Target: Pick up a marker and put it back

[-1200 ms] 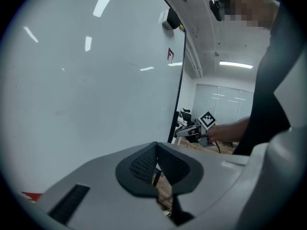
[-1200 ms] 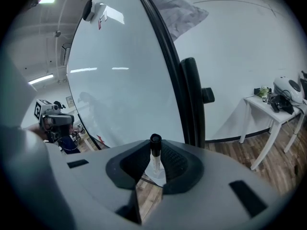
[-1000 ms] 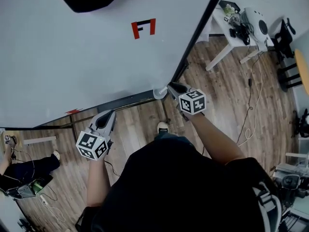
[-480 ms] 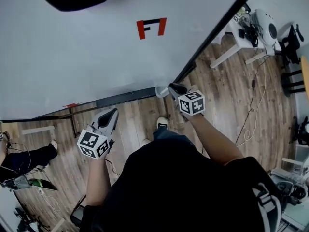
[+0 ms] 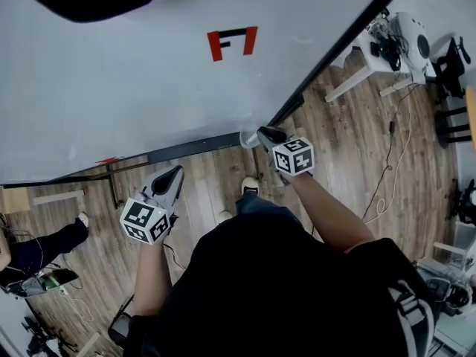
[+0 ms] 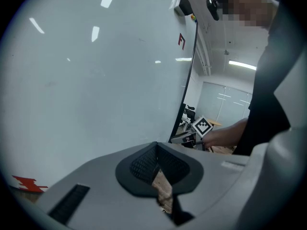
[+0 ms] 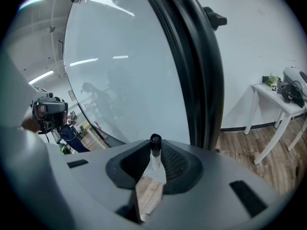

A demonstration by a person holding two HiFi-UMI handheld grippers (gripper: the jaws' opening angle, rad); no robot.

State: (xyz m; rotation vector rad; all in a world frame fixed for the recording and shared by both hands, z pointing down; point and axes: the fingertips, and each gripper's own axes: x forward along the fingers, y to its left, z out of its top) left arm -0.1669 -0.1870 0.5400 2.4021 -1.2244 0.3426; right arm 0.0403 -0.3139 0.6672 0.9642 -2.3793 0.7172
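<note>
I stand in front of the whiteboard (image 5: pixel 149 88), which has a red mark (image 5: pixel 232 43) in its upper part. My right gripper (image 5: pixel 262 134) is at the lower right corner of the whiteboard, just beside its black frame (image 7: pixel 192 61). The fingers of this gripper are closed on the marker (image 7: pixel 154 156); the white body sits between the two pads and the black cap (image 7: pixel 155 139) sticks out past the tips, towards the whiteboard. If the cap touches the whiteboard or its lower ledge (image 5: pixel 193 151), I cannot tell. My left gripper (image 6: pixel 156 147) is held lower and more to the left, below the bottom edge of the whiteboard and apart from it. Its fingers are pressed together at the tips and there is nothing between them. It points up along the white surface.
</note>
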